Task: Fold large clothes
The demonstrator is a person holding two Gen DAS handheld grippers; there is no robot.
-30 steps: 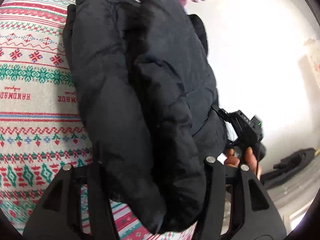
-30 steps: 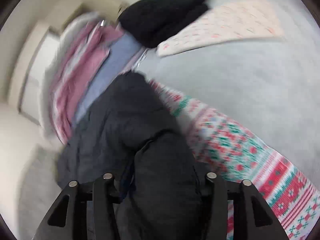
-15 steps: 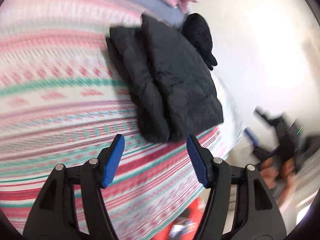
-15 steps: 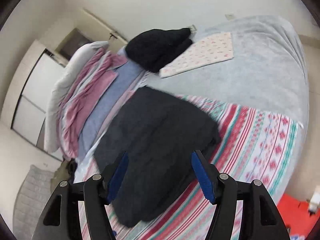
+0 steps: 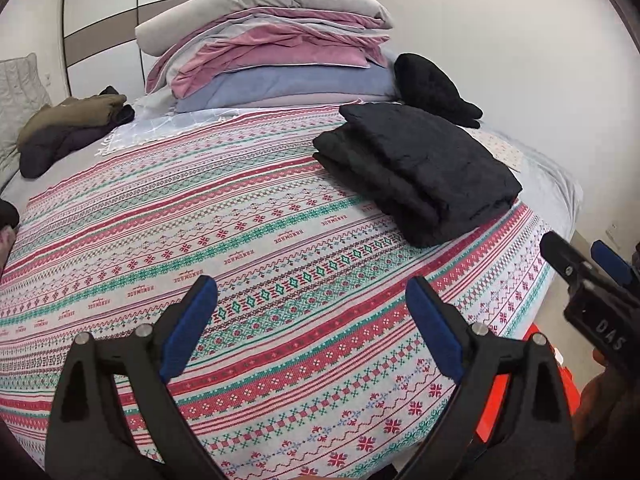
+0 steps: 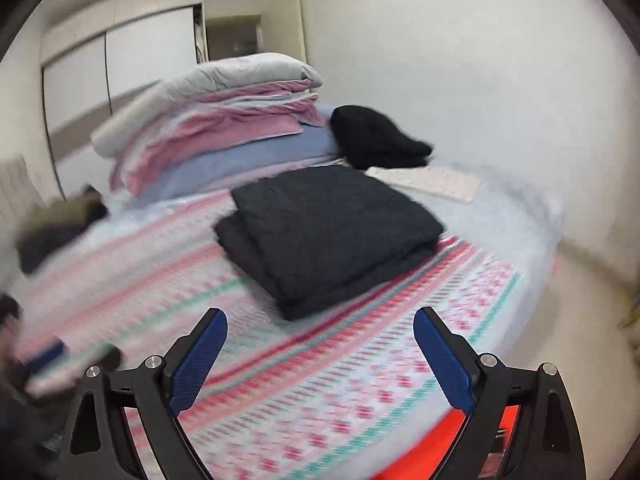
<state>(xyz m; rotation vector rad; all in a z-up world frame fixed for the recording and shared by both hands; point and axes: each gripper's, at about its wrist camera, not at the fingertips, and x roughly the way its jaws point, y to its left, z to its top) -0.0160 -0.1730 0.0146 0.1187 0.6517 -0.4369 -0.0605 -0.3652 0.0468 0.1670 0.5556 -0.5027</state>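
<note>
A black padded jacket (image 5: 416, 168) lies folded in a neat rectangle on the right side of the patterned bedspread (image 5: 240, 240); it also shows in the right wrist view (image 6: 328, 232). My left gripper (image 5: 312, 292) is open and empty, held back above the near part of the bed. My right gripper (image 6: 320, 320) is open and empty, also pulled back from the jacket. The right gripper also shows at the right edge of the left wrist view (image 5: 592, 264).
A stack of folded pink, blue and grey bedding (image 5: 272, 56) sits at the head of the bed. Another black garment (image 5: 432, 88) lies beside it. Olive and dark clothes (image 5: 68, 124) lie at the left. A red object (image 6: 440, 448) is by the bed's edge.
Both grippers let go of the black jacket and opened. They drew back from the bed, leaving the jacket folded on the bedspread.
</note>
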